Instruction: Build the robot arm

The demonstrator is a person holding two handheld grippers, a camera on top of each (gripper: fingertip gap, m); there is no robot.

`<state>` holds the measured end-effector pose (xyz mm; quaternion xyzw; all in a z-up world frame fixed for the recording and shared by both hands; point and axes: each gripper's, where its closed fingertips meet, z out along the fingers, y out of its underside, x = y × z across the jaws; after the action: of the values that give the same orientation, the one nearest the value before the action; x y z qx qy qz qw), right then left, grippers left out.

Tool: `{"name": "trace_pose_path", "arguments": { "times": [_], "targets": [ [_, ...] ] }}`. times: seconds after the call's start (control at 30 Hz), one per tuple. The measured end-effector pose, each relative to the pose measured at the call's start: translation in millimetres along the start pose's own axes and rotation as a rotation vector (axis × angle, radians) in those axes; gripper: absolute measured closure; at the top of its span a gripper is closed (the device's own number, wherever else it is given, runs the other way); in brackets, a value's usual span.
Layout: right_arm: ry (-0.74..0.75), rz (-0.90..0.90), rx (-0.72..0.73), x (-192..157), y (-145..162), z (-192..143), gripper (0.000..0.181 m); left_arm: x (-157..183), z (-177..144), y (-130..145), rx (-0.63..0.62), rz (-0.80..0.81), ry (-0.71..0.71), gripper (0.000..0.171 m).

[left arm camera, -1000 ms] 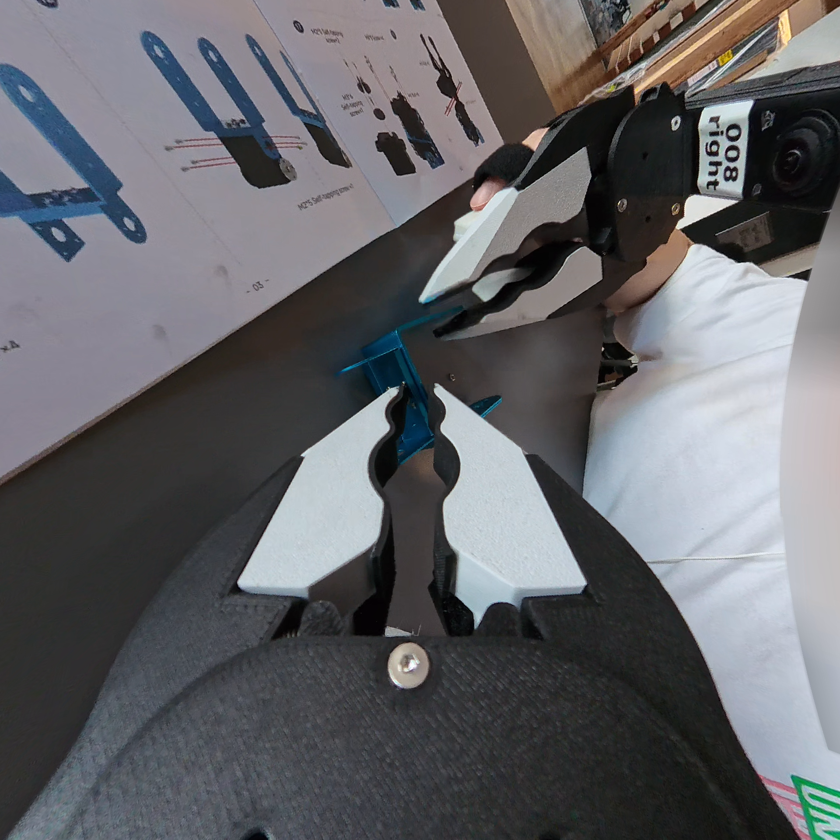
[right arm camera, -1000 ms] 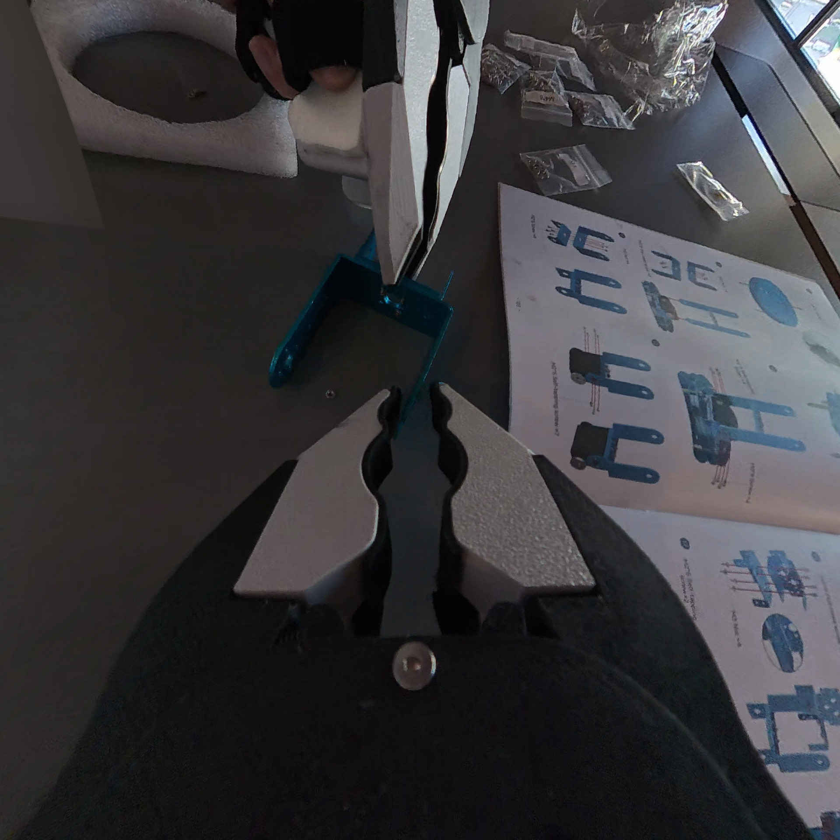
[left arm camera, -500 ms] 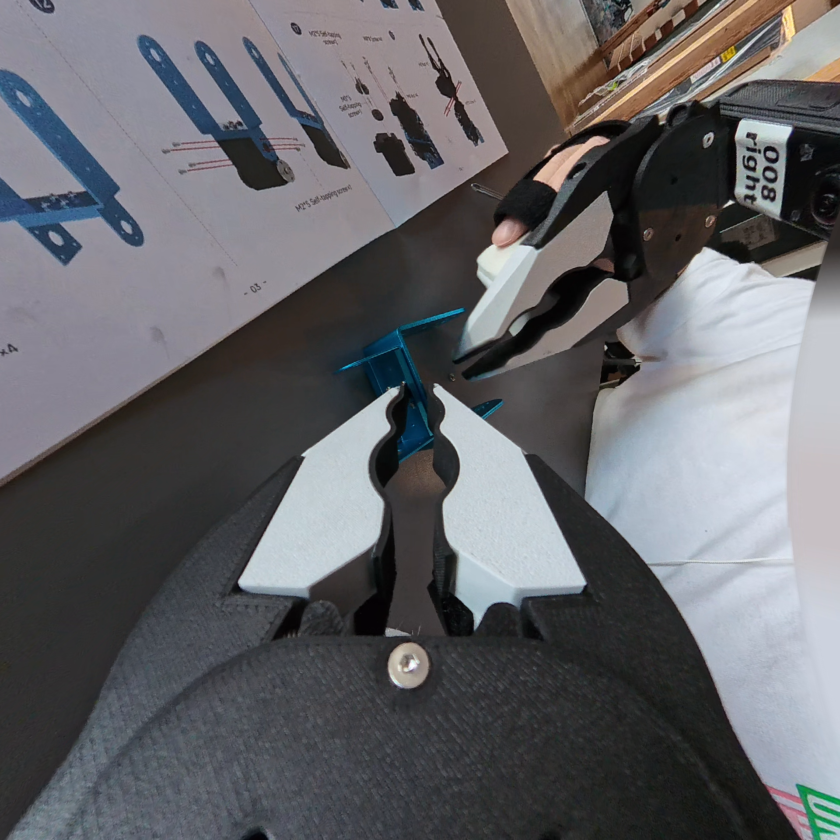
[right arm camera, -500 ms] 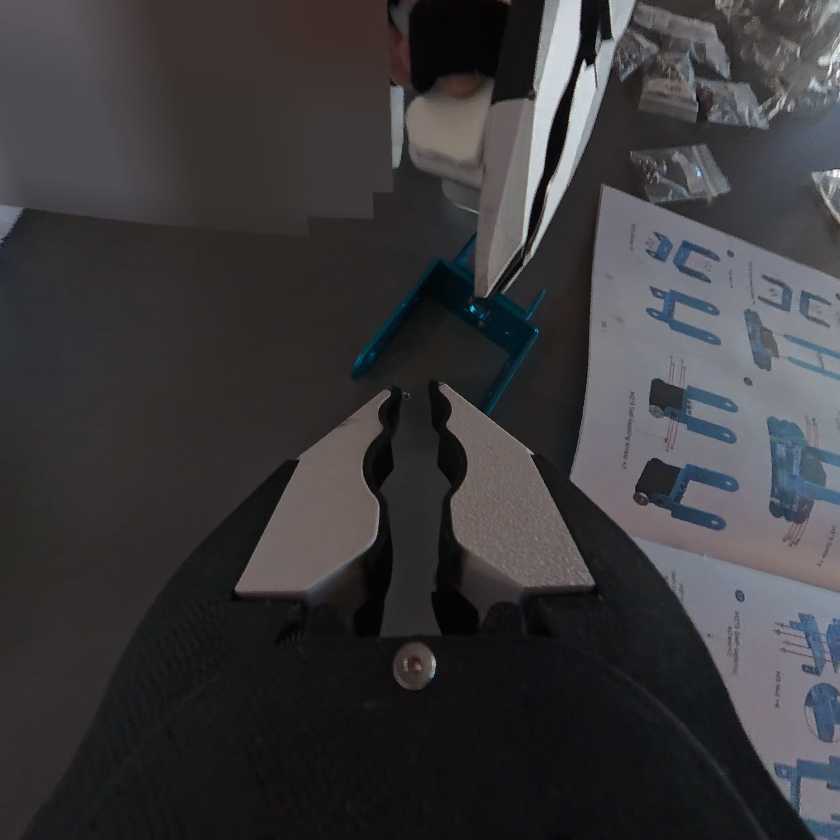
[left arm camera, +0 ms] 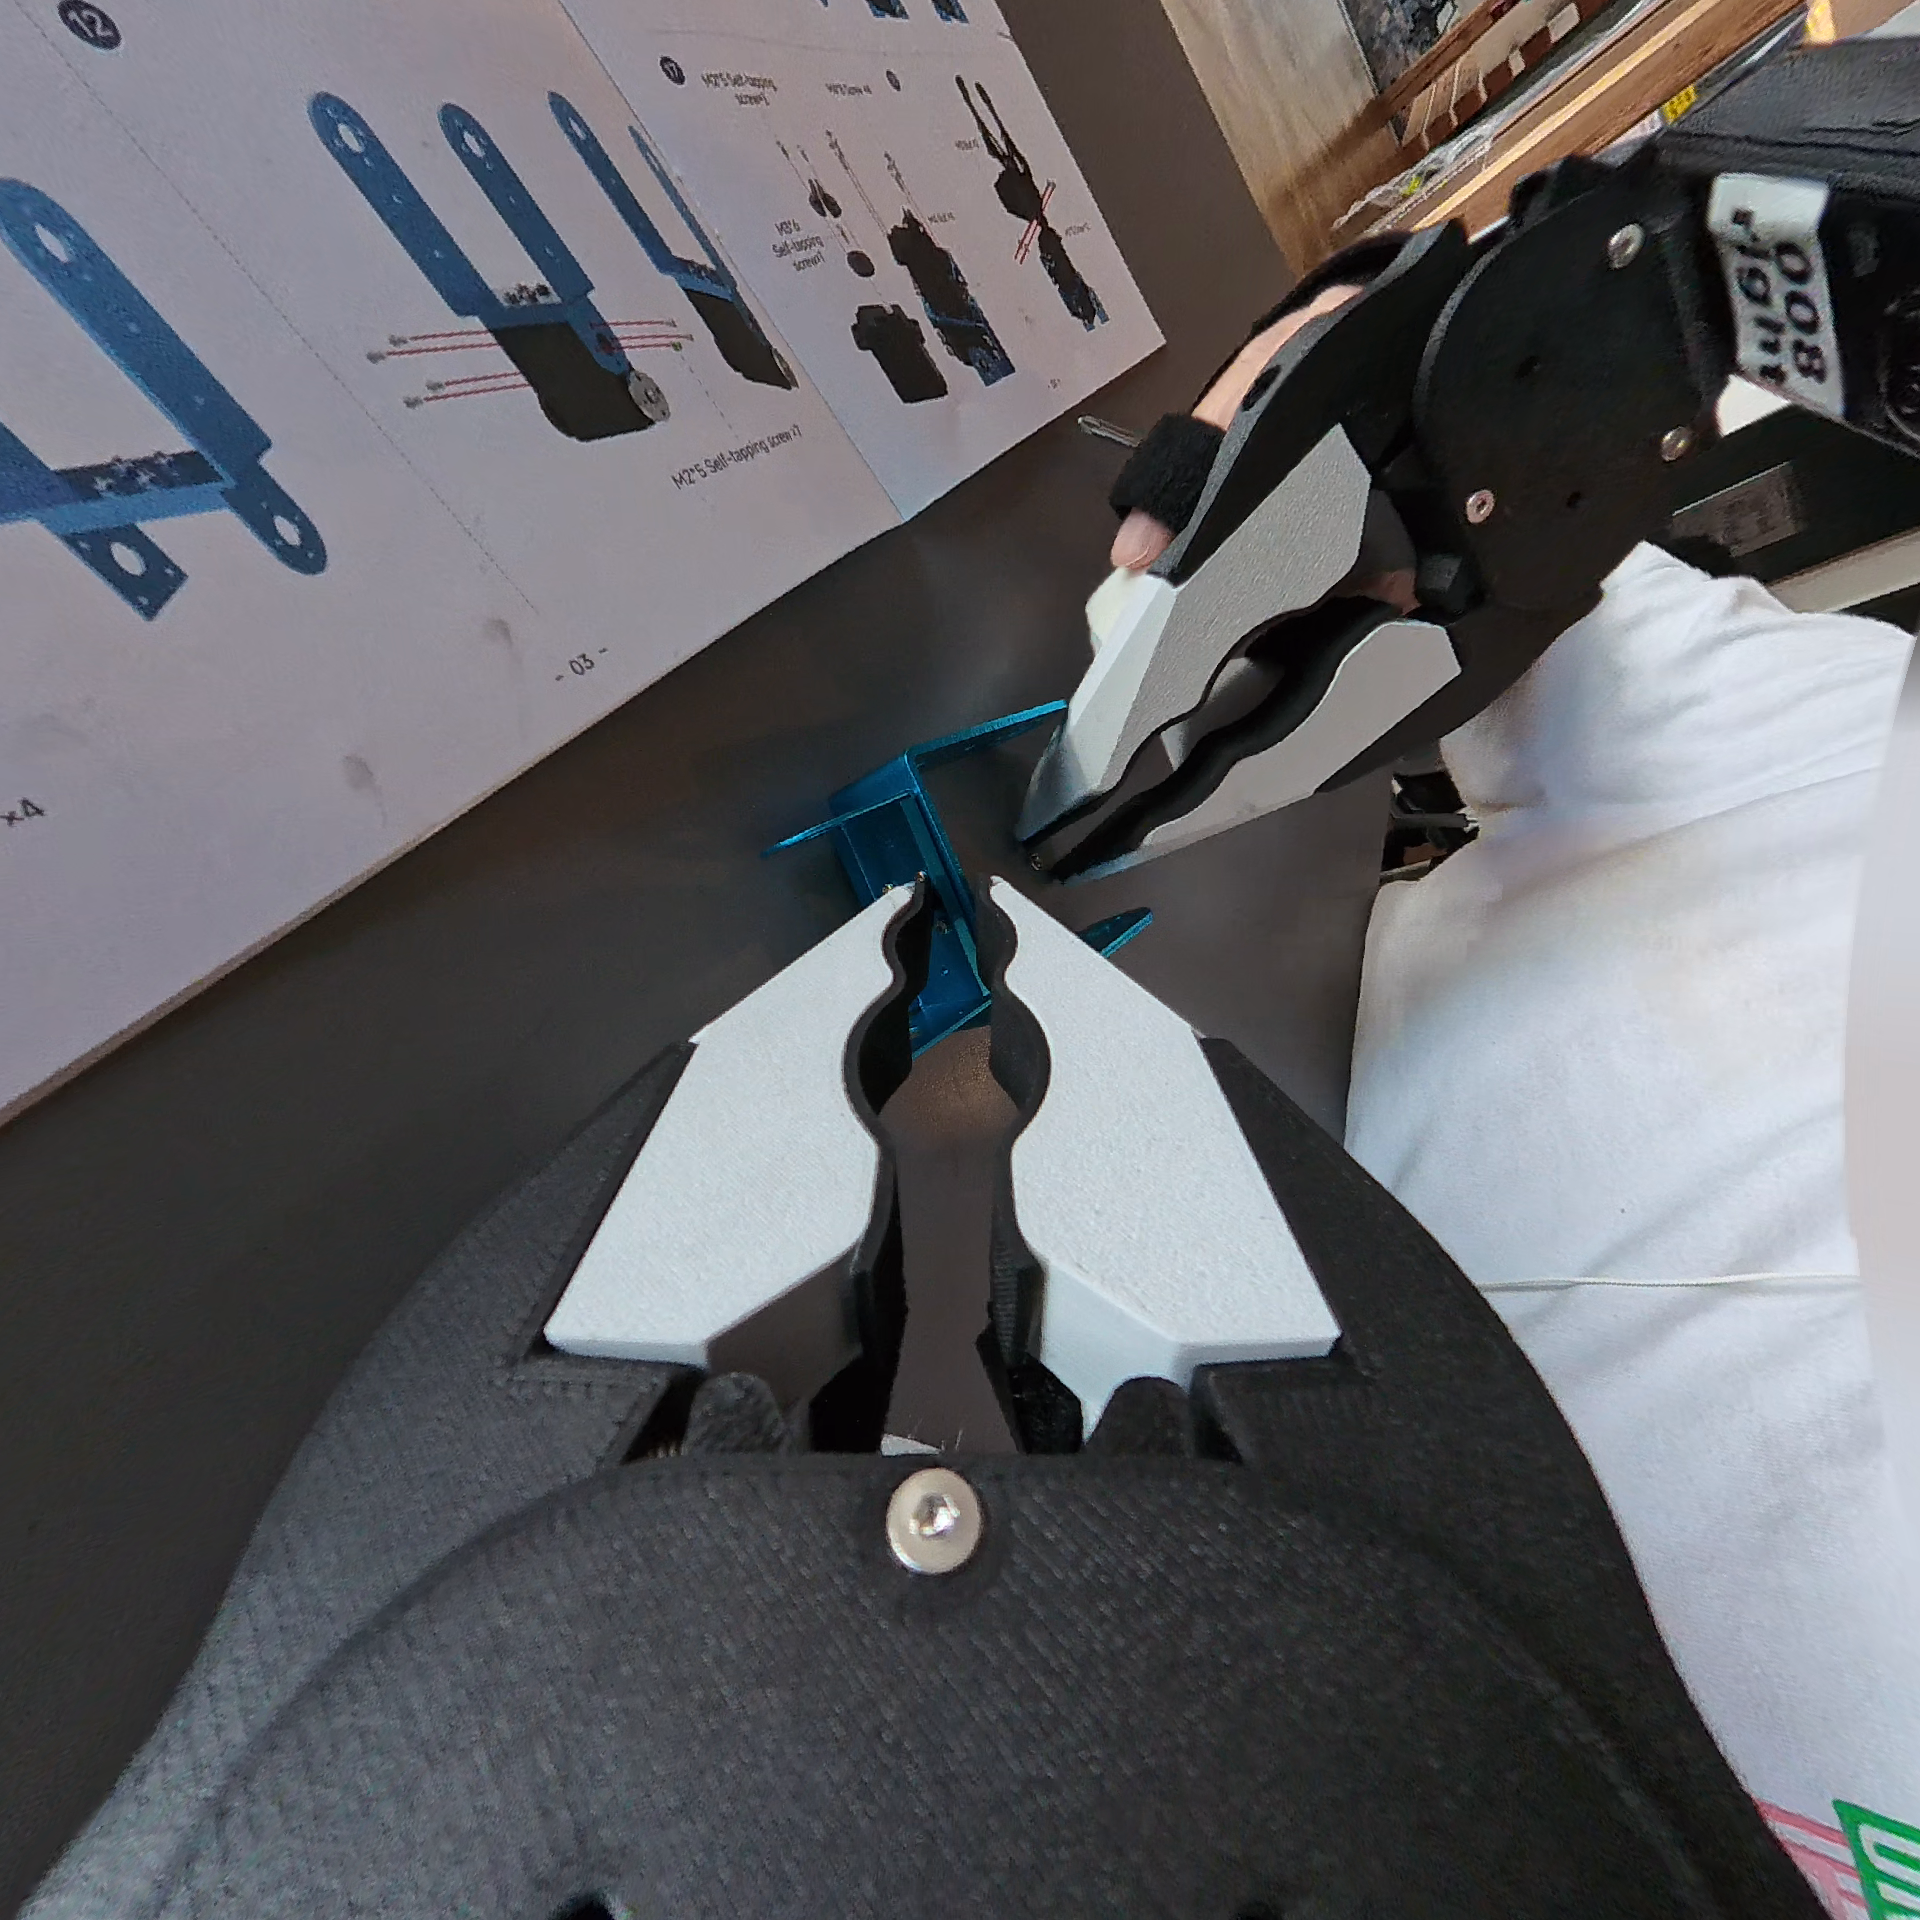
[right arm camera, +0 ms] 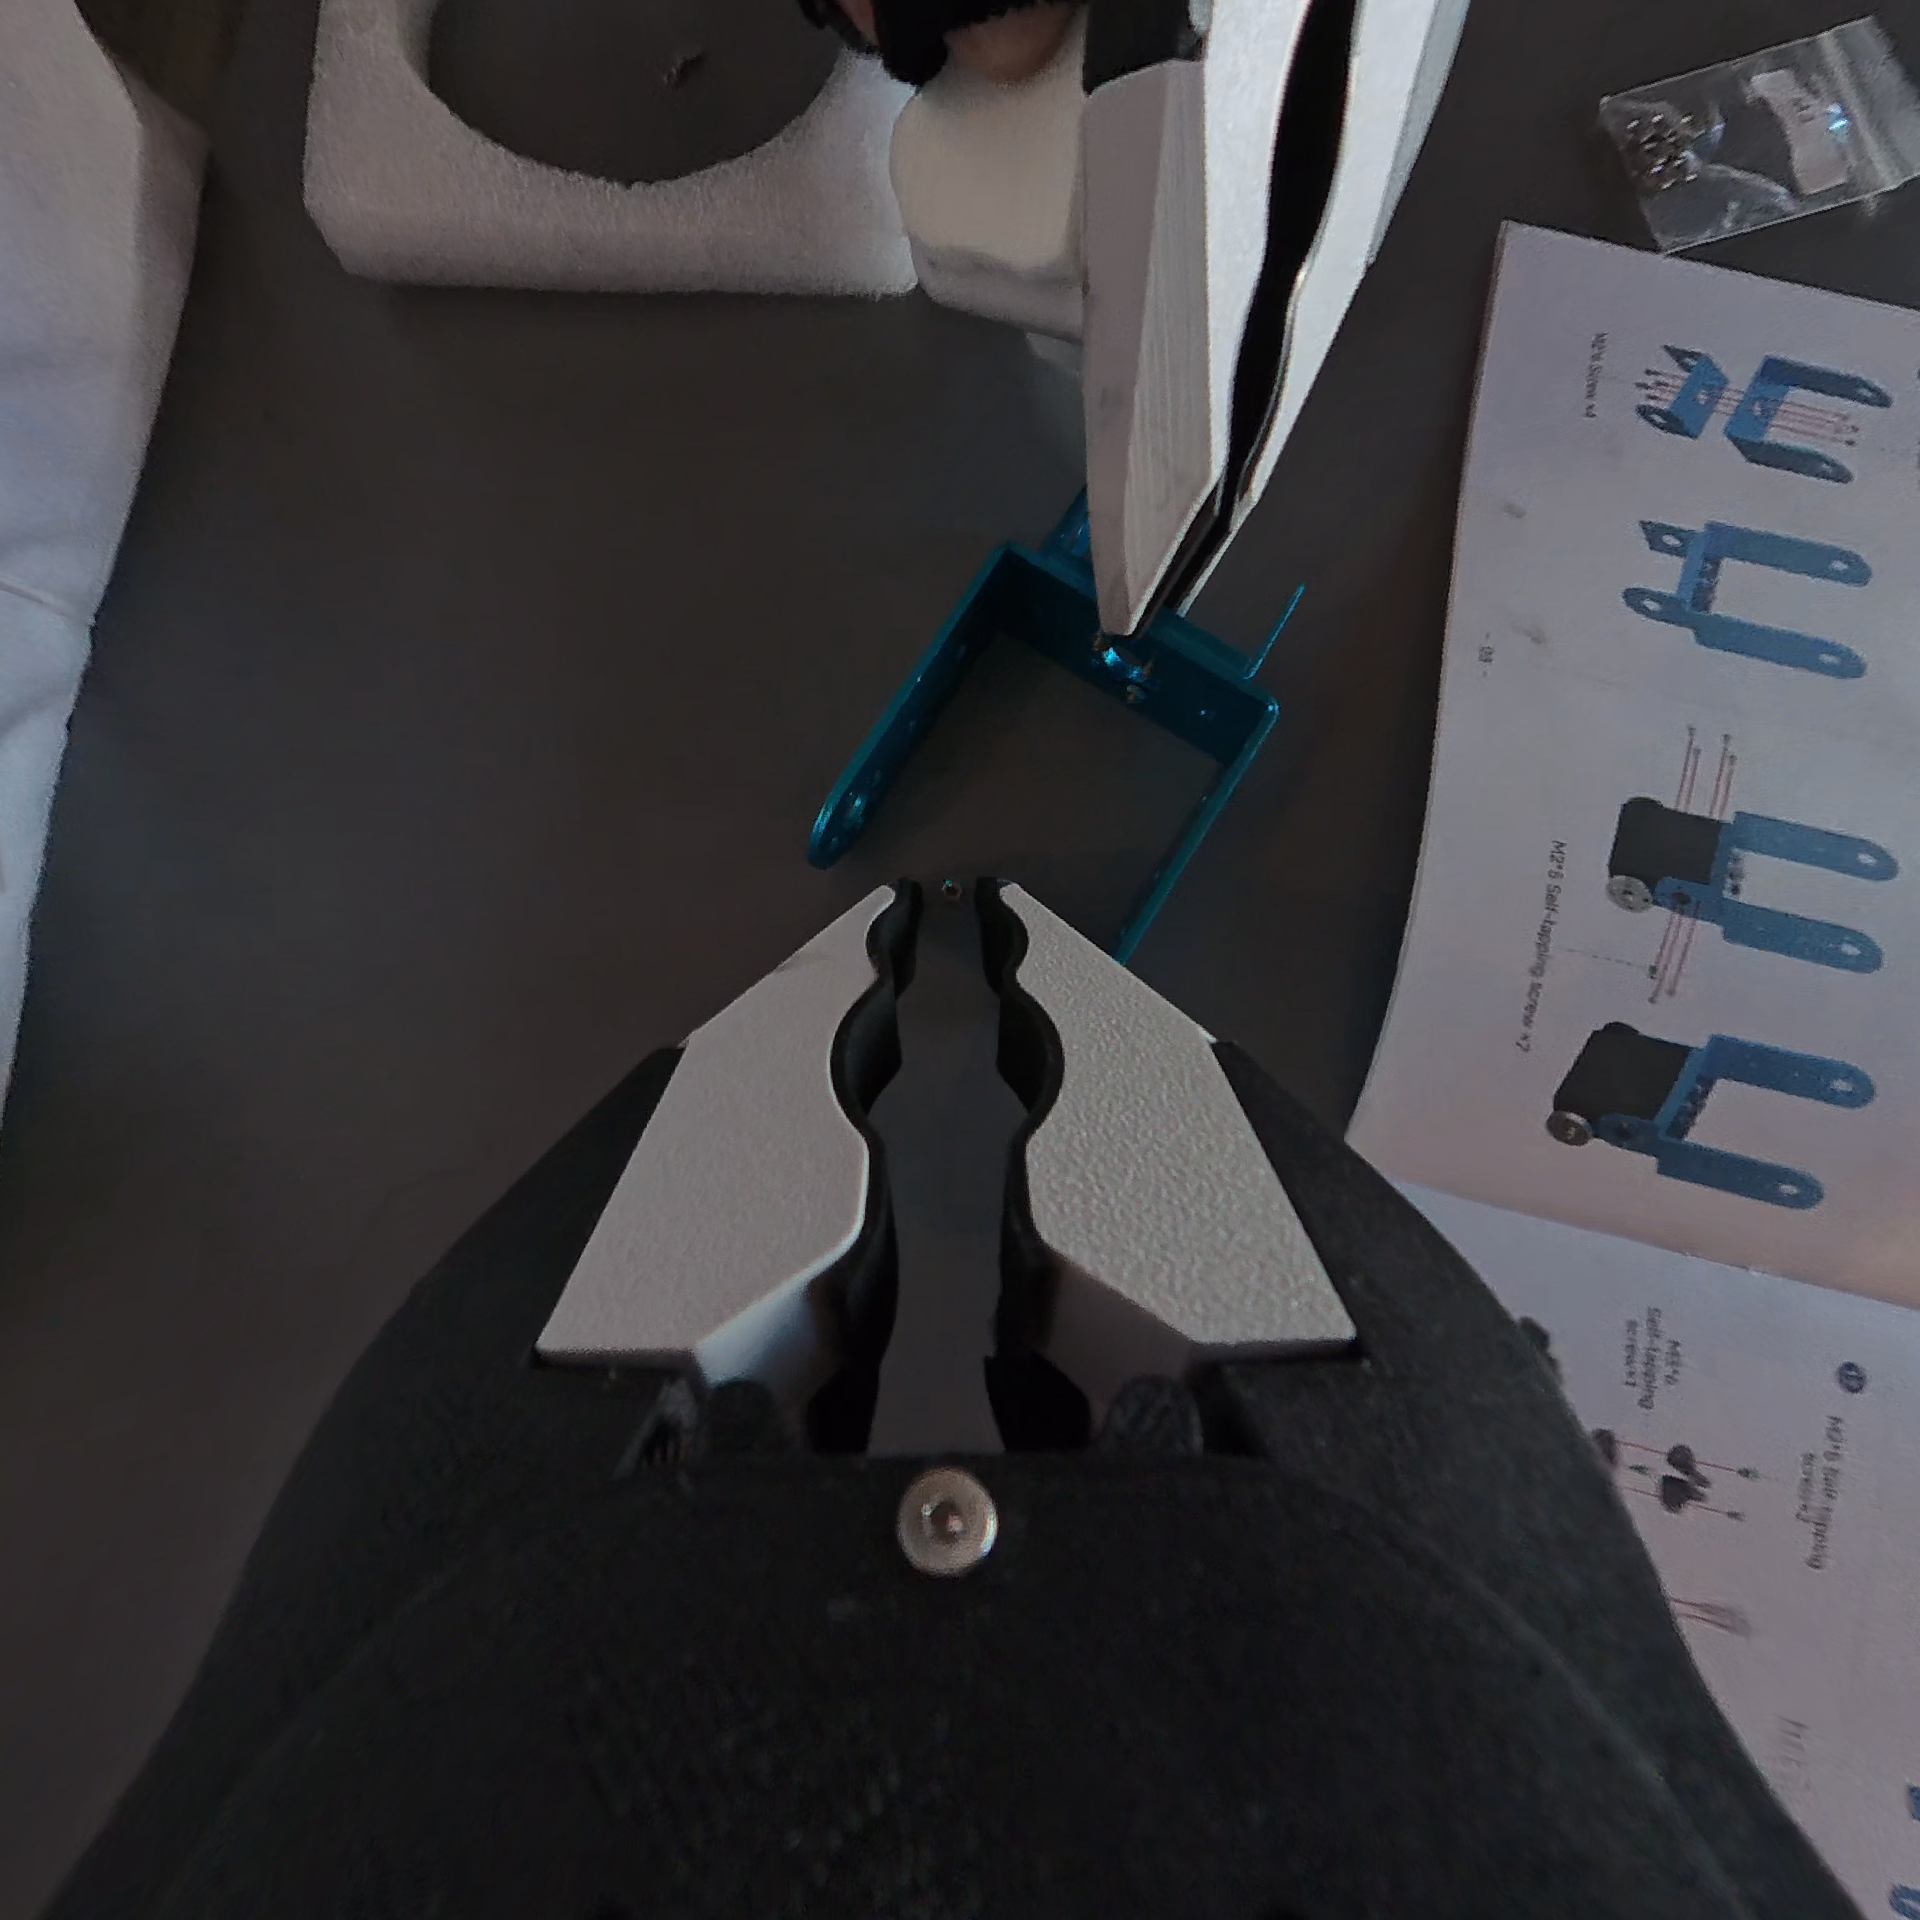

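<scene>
- Left gripper (left arm camera: 954, 891): jaws nearly closed, tips pinched on the cross wall of the blue U-shaped bracket (right arm camera: 1049, 717), which stands on the dark table (right arm camera: 499, 623).
- Right gripper (right arm camera: 948, 891): jaws a narrow gap apart, gripping nothing; a small screw (right arm camera: 950, 886) lies on the table between the tips, just beside the bracket's open end.
- Instruction sheet (right arm camera: 1683, 727) lies flat right of the bracket; white foam block (right arm camera: 582, 223) beyond it.

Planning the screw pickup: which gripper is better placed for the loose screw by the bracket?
Right. The right gripper is open with the screw lying between its tips. The left gripper looks clamped on the bracket, so it is occupied.
</scene>
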<state>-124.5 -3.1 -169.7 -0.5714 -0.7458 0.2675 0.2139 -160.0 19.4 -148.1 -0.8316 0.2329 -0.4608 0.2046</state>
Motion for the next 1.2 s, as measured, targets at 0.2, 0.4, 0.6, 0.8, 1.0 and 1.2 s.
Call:
{"name": "trace_pose_path", "arguments": {
  "times": [0.2, 0.4, 0.6, 0.8, 1.0, 1.2],
  "targets": [
    [-0.077, -0.161, -0.183, 0, 2, -1, 0.168, 1, 1, 0, -0.002, 0.008, -0.003, 0.165],
    [-0.159, -0.202, -0.284, 1, 3, 0, 0.169, 1, 1, 0, -0.003, 0.019, -0.013, 0.165],
    [-0.181, -0.242, -0.34, 0, 3, 0, 0.175, 1, 1, 0, -0.004, 0.018, -0.01, 0.165],
    [-0.195, -0.259, -0.354, -5, 2, -1, 0.171, 1, 1, 0, -0.006, 0.024, -0.013, 0.165],
    [-0.19, -0.254, -0.366, -8, 1, 1, 0.175, 1, 1, 0, -0.007, 0.032, -0.018, 0.166],
    [-0.178, -0.229, -0.377, -7, 2, 1, 0.176, 1, 1, 0, -0.007, 0.034, -0.019, 0.166]
  ]
}}
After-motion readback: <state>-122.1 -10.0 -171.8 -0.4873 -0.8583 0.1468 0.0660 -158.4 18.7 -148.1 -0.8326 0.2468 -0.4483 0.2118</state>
